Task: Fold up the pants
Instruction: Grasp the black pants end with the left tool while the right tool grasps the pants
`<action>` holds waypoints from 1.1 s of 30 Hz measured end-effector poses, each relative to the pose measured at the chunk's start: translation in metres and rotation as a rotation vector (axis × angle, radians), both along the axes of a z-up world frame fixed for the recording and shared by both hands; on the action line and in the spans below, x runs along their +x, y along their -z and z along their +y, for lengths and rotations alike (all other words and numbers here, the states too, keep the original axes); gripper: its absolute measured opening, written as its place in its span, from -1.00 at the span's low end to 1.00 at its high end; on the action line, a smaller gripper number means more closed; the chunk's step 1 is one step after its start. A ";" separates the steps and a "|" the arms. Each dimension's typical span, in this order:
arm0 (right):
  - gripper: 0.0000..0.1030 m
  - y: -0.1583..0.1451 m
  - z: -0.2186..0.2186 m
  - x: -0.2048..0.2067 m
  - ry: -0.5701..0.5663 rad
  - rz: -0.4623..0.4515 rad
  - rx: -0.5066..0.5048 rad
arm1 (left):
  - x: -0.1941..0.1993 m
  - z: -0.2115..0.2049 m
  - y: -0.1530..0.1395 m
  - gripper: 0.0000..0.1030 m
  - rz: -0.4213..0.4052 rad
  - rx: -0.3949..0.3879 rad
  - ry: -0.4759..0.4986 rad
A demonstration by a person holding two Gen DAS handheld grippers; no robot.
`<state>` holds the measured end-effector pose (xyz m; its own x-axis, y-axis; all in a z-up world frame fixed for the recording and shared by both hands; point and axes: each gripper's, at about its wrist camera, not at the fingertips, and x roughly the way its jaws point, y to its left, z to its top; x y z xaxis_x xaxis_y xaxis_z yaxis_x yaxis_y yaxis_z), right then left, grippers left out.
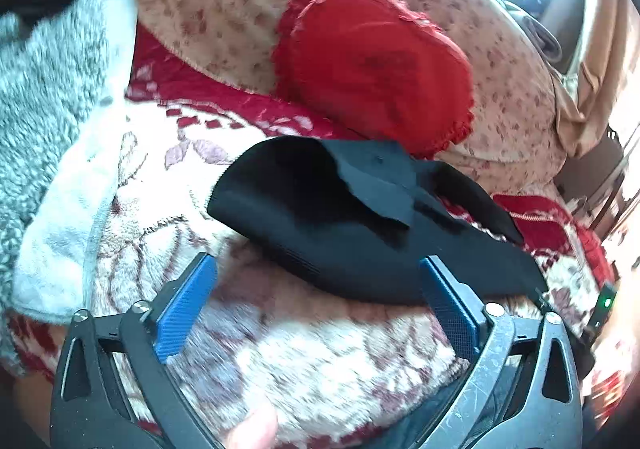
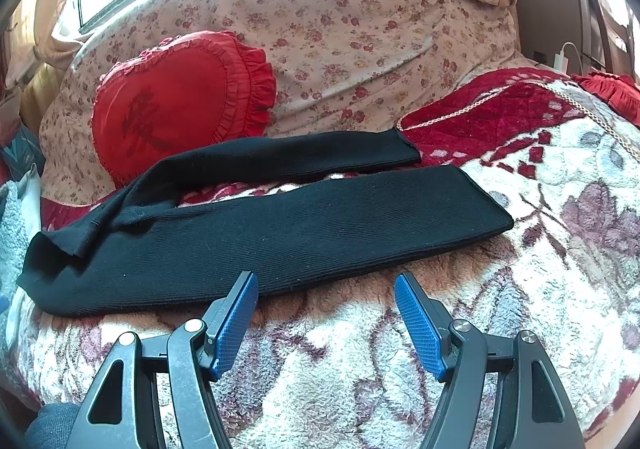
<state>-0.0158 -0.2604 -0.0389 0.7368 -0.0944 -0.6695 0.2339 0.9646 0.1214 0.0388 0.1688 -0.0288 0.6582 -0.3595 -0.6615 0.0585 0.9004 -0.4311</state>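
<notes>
Black ribbed pants (image 2: 280, 233) lie spread on a fleecy floral blanket (image 2: 520, 289), the two legs side by side and running to the right, the waist end bunched at the left. In the left wrist view the pants (image 1: 320, 217) show their waist end, partly folded over. My left gripper (image 1: 318, 269) is open just short of that waist end, its right blue finger (image 1: 448, 305) at the fabric's near edge. Open too is my right gripper (image 2: 326, 289), hovering at the near edge of the front leg and holding nothing.
A red heart-shaped frilled cushion (image 2: 176, 101) leans on a floral quilt (image 2: 360, 33) behind the pants. A grey fleece and white towel (image 1: 60, 153) lie at the left. A charger and cable (image 2: 560, 59) sit at the far right. A fingertip (image 1: 256, 429) shows below the left gripper.
</notes>
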 end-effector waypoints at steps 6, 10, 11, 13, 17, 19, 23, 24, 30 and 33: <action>0.35 0.000 0.002 -0.001 -0.002 0.007 -0.009 | 0.035 0.014 0.018 0.70 0.063 -0.129 0.011; 0.35 0.000 0.001 -0.001 0.003 0.004 -0.009 | 0.044 0.012 0.017 0.34 0.055 -0.131 0.011; 0.35 0.000 0.001 -0.001 0.004 0.005 -0.009 | 0.045 0.010 0.017 0.16 0.057 -0.105 0.004; 0.35 -0.001 0.000 -0.001 0.006 0.002 -0.009 | 0.047 0.010 0.021 -0.86 0.070 -0.067 -0.013; 0.28 -0.014 -0.030 -0.006 0.040 -0.011 0.116 | 0.041 0.003 0.017 -0.87 0.044 0.016 -0.032; 0.28 -0.025 -0.058 -0.010 0.089 -0.032 0.178 | 0.039 -0.006 0.013 -0.87 0.024 0.069 -0.018; 0.15 -0.024 -0.141 -0.013 0.123 -0.037 0.501 | 0.039 -0.016 0.010 -0.85 0.001 0.122 -0.015; 0.11 -0.019 -0.155 -0.014 0.134 -0.032 0.574 | 0.041 -0.019 0.010 -0.85 0.001 0.128 -0.015; -0.24 0.018 -0.203 -0.011 0.205 0.023 0.776 | 0.045 -0.027 0.010 -0.84 -0.015 0.165 -0.015; -0.32 0.024 -0.208 -0.012 0.205 -0.016 0.829 | 0.047 -0.025 0.012 -0.84 -0.013 0.155 -0.028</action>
<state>-0.0274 -0.4681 -0.0634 0.7684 0.2891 -0.5710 0.3869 0.5009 0.7742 0.0861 0.1436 -0.0411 0.6755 -0.2348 -0.6989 0.0368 0.9575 -0.2861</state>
